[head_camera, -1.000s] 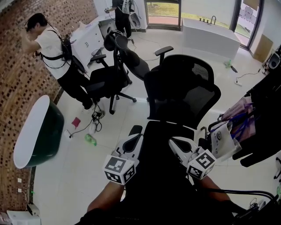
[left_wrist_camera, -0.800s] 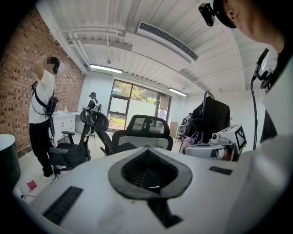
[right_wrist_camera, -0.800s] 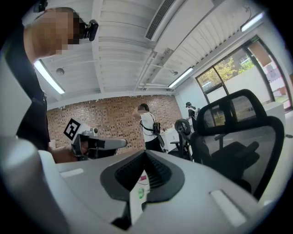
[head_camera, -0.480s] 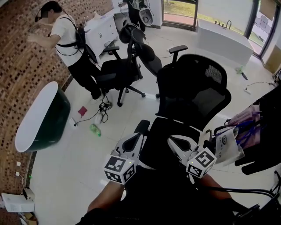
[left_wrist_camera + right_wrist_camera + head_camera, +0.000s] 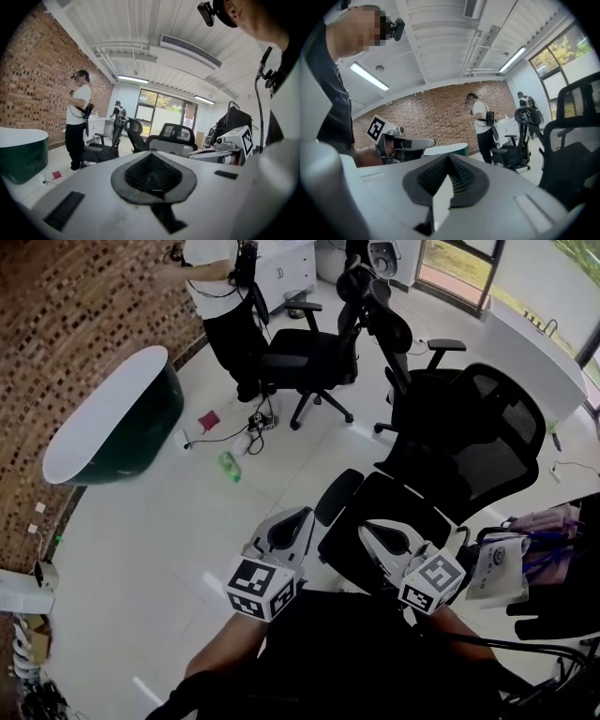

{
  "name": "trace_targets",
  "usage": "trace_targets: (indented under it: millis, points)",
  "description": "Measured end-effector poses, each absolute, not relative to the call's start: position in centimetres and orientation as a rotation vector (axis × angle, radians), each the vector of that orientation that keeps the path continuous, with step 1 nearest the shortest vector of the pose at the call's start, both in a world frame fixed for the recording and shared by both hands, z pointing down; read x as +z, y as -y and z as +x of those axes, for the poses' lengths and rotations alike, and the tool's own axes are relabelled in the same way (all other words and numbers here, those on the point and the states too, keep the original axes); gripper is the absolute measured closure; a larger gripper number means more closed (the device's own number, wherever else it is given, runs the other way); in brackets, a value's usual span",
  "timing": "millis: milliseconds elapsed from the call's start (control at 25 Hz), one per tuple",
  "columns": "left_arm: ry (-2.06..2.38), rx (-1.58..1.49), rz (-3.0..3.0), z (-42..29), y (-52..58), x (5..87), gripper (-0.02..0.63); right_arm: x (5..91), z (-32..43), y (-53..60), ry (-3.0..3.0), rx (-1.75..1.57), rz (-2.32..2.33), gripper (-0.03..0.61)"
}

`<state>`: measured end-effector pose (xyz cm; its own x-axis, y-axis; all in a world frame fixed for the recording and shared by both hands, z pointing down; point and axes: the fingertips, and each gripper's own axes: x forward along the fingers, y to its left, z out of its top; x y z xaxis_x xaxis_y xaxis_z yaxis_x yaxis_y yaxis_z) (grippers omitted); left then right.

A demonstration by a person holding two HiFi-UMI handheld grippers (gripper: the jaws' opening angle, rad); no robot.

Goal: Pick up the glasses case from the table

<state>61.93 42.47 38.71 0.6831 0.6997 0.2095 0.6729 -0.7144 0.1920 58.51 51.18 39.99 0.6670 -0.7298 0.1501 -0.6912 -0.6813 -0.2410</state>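
Left gripper shut, empty; right gripper looks shut too.
No glasses case or table visible; office chair sits close ahead, could snag a jaw.

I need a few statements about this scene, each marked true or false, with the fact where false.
The left gripper is shut and holds nothing. True.
A glasses case is in view. False: none shows.
The tub stands by the brick wall. True.
The bottle stands upright. False: it lies on the floor.
The person by the wall is sitting. False: the person stands.
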Motion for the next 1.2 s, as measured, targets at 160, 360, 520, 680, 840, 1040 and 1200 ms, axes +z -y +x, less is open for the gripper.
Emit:
trace_targets:
  millis: [160,360,520,680,840,1040,1200]
  points:
    - [-0.981,0.463,2.808,60.6,-35.1,39.8,0.611,40.2,58.3,-44.2,-1.305,-0.388,-2.651,0.577]
    - [-0.719,0.418,2.855,58.5,-25.3,39.2,0.611,40.6,57.8,-34.9,-1.524,-0.443,-2.541,0.577]
    - [-0.523,0.406,2.874,56.1,-18.1,39.7,0.611,40.1,56.5,-27.3,-1.732,-0.434,-2.45,0.577]
    - [-0.361,0.367,2.894,53.0,-11.7,39.8,0.611,40.7,54.6,-20.9,-1.877,-0.449,-2.367,0.577]
    - [-0.174,0.343,2.905,49.1,-5.5,40.4,0.611,41.5,51.8,-13.9,-2.063,-0.47,-2.235,0.577]
    - [0.114,0.304,2.857,42.7,0.9,40.9,0.611,41.4,47.2,-6.7,-2.303,-0.481,-2.046,0.577]
    - [0.346,0.277,2.821,38.7,4.8,41.2,0.611,41.3,44.9,-2.7,-2.459,-0.47,-1.91,0.577]
